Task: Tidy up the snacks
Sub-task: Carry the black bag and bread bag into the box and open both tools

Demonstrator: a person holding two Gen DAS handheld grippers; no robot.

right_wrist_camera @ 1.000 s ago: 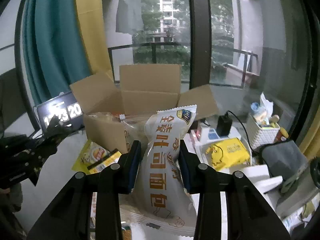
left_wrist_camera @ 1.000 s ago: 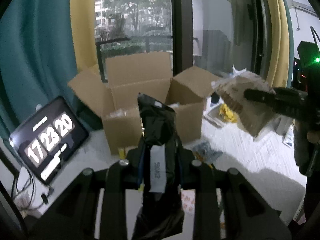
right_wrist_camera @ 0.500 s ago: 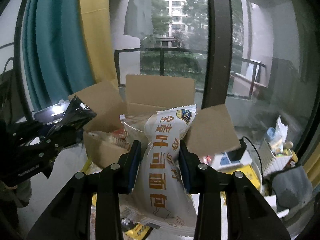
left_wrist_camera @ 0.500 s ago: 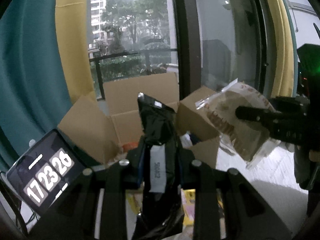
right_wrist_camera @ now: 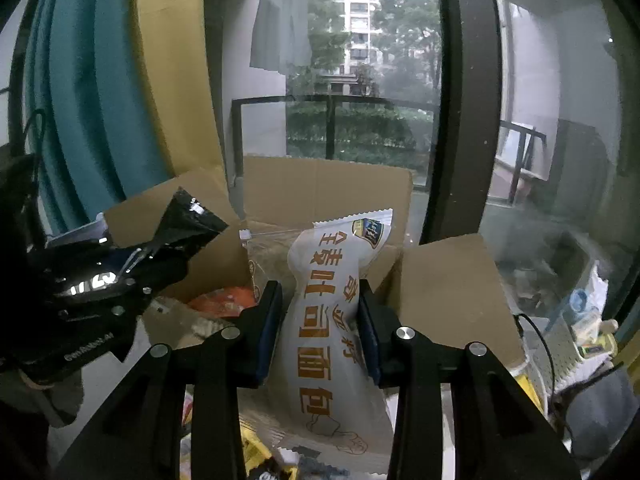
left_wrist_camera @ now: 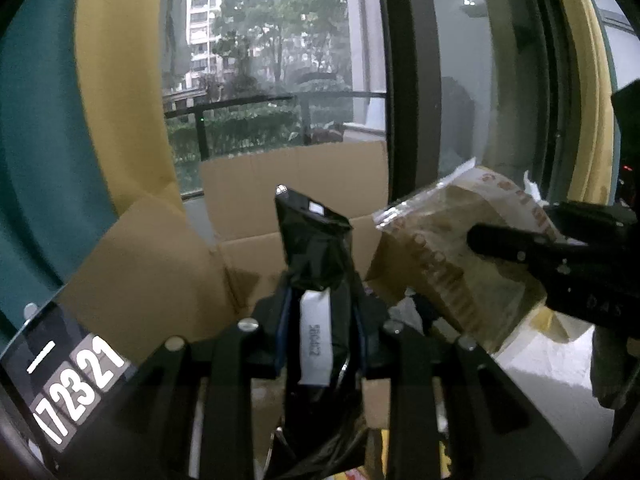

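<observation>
Partway, I judge: snacks already lie in the cardboard box (right_wrist_camera: 328, 192), while the left gripper (left_wrist_camera: 320, 334) pinches a black packet (left_wrist_camera: 316, 248) and the right gripper (right_wrist_camera: 318, 330) a toast-bread bag (right_wrist_camera: 332, 300), neither dropped in yet

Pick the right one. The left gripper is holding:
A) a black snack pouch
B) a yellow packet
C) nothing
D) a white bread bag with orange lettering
A: the left gripper has its jaws shut on the black snack pouch, which sticks up toward the cardboard box.
</observation>
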